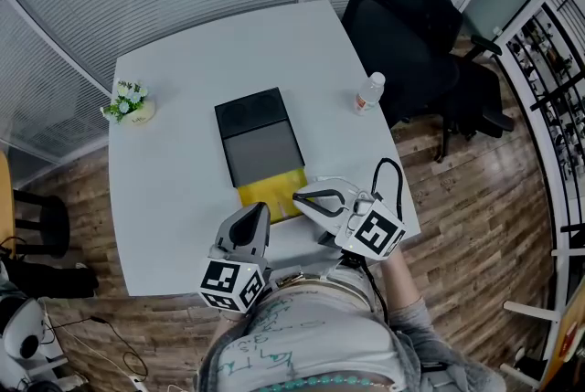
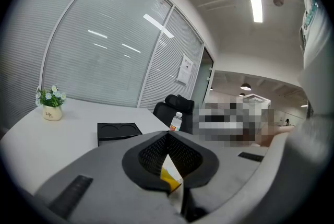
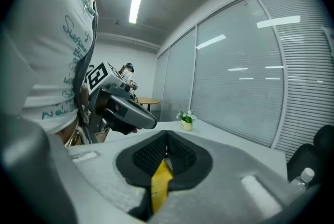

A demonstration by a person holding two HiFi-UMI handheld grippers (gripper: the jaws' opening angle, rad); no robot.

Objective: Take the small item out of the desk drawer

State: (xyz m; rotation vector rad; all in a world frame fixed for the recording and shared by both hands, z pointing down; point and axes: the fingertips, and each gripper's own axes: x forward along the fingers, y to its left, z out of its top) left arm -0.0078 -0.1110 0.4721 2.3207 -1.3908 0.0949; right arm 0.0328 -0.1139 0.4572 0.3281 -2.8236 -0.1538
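**Operator:** Yellow drawer [image 1: 271, 187] stands pulled out of the black box [image 1: 256, 132] toward the white table's [image 1: 174, 153] near edge, and I have bare tabletop on both sides.

**Partner:** Your tools?

**Operator:** My right gripper [image 1: 299, 196] lies sideways, its tips at the drawer's right rim, jaws pressed together. My left gripper [image 1: 257, 213] points at the drawer front, jaws also together. I can't make out the small item.
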